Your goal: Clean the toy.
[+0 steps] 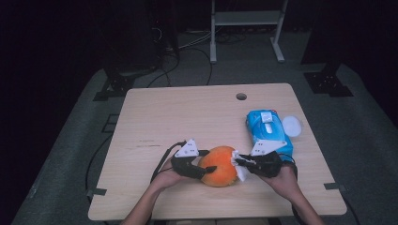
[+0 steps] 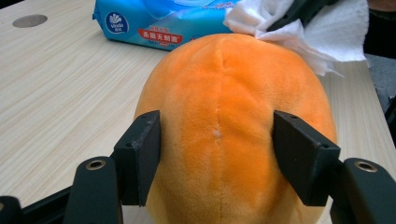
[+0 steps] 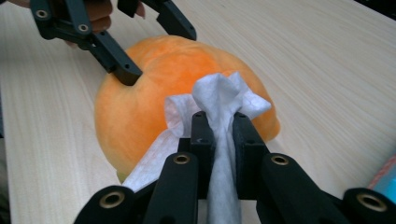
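An orange plush toy point(image 1: 219, 166) lies near the front edge of the wooden table point(image 1: 187, 117). My left gripper point(image 1: 210, 160) comes in from the left and its two black pads press into the toy's sides point(image 2: 233, 116). From the right, my right gripper point(image 1: 240, 161) is shut on a crumpled white wipe point(image 3: 219, 98), which rests against the toy's right end point(image 3: 149, 98). In the right gripper view the left gripper point(image 3: 156, 52) clamps the far side of the toy. The wipe point(image 2: 327, 32) shows behind the toy in the left gripper view.
A blue pack of wet wipes point(image 1: 267, 131) lies just behind the right hand, with a white round lid point(image 1: 292, 125) beside it at the table's right edge. A cable hole point(image 1: 241, 96) sits near the far edge. Dark stands and cables surround the table.
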Action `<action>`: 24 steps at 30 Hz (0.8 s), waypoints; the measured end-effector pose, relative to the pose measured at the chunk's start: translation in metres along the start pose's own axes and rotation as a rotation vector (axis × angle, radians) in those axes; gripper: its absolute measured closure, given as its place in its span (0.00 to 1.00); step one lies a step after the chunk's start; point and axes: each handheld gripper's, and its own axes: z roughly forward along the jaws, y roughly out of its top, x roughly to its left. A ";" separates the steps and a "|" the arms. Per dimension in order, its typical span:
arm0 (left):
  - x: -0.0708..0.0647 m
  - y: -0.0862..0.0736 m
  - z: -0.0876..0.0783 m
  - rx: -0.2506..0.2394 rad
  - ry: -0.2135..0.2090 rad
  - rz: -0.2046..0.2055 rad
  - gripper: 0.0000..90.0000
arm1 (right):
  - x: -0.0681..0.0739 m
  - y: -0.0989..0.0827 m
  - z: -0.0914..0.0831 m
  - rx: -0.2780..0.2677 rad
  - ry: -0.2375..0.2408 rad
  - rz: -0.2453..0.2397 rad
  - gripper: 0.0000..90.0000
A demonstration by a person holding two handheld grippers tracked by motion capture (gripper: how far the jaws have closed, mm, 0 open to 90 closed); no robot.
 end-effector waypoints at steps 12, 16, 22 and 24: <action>-0.003 0.008 -0.002 -0.012 -0.012 0.005 0.38 | 0.018 0.010 0.002 -0.006 0.002 -0.060 0.89; 0.006 0.001 -0.005 -0.020 -0.006 -0.045 0.40 | 0.030 0.015 0.004 -0.011 0.056 -0.094 0.90; 0.008 -0.003 -0.006 -0.031 -0.020 -0.061 0.40 | 0.028 0.013 0.004 0.008 0.051 -0.111 0.90; 0.008 -0.004 -0.005 -0.037 -0.028 -0.062 0.41 | 0.019 0.011 0.001 -0.002 0.031 -0.077 0.90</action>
